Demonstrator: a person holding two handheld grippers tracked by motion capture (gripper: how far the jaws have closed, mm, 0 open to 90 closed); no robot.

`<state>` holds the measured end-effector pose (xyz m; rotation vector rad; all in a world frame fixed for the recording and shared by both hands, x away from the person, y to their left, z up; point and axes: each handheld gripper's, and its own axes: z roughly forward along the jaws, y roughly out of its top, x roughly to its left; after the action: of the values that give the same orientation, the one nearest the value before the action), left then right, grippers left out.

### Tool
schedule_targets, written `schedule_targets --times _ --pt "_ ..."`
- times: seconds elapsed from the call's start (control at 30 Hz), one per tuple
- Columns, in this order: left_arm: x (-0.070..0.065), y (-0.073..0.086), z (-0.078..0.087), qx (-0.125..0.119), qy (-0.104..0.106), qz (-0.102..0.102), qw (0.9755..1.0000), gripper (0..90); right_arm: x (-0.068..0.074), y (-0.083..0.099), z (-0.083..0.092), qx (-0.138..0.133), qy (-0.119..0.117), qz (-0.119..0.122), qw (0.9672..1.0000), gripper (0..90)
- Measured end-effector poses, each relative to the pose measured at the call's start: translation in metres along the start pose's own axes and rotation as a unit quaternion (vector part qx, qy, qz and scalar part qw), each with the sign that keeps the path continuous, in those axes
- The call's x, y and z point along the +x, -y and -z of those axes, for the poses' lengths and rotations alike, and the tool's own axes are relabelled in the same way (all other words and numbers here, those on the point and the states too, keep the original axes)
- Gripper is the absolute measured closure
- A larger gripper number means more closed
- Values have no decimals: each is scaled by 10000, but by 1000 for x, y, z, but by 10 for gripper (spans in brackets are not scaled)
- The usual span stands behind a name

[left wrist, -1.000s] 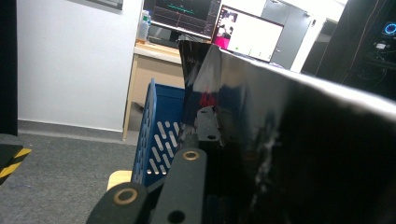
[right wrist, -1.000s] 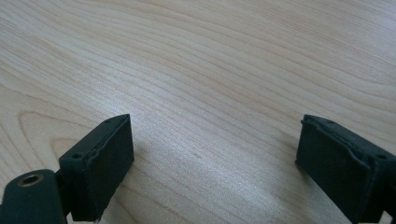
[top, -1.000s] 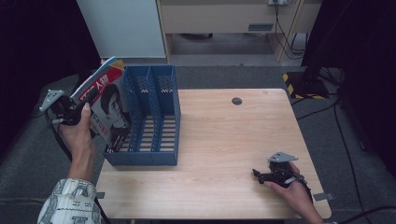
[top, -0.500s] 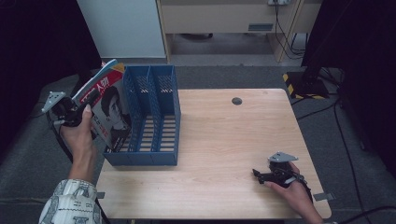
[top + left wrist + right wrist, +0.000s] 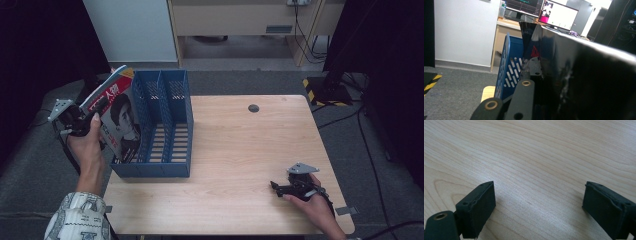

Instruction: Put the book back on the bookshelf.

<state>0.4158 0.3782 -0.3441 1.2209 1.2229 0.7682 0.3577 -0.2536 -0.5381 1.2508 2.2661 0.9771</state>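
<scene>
Leaning against the outer left side of the blue file holder (image 5: pixel 160 127), the magazine (image 5: pixel 117 117) stands tilted, its top edge tipped away from the holder and its cover, with a red title band and a portrait, facing you. Your left hand-held gripper (image 5: pixel 92 121) is clamped on the magazine's left edge, out past the worktop (image 5: pixel 250 165) edge and above the grey carpet (image 5: pixel 30 170); your left hand (image 5: pixel 86 145) wraps the handle, thumb up near the cover. From the left gripper view, the magazine's dark glossy surface (image 5: pixel 579 75) sits right against the jaw, and the holder's slotted blue wall (image 5: pixel 509 72) stands just behind it. The file holder has three compartments and sits at the worktop's left end, its slatted floor showing. Your right hand-held gripper (image 5: pixel 277 186) rests low on the worktop near the front right corner, well apart from the holder, held in your right hand (image 5: pixel 310 200). In the right gripper view its jaws are spread wide over bare wood grain (image 5: pixel 536 165), with nothing between them. A small dark round cap (image 5: pixel 253 108) sits in the worktop near the far edge. Beyond the worktop, a wooden cabinet (image 5: pixel 240 20) stands against the back, cables hanging beside it.
</scene>
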Motion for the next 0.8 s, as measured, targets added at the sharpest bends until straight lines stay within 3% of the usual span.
schedule_targets --times 0.8 --pt "4 9 -3 70 -35 74 9999 862 0 0 0 0 2 -2 10000 114"
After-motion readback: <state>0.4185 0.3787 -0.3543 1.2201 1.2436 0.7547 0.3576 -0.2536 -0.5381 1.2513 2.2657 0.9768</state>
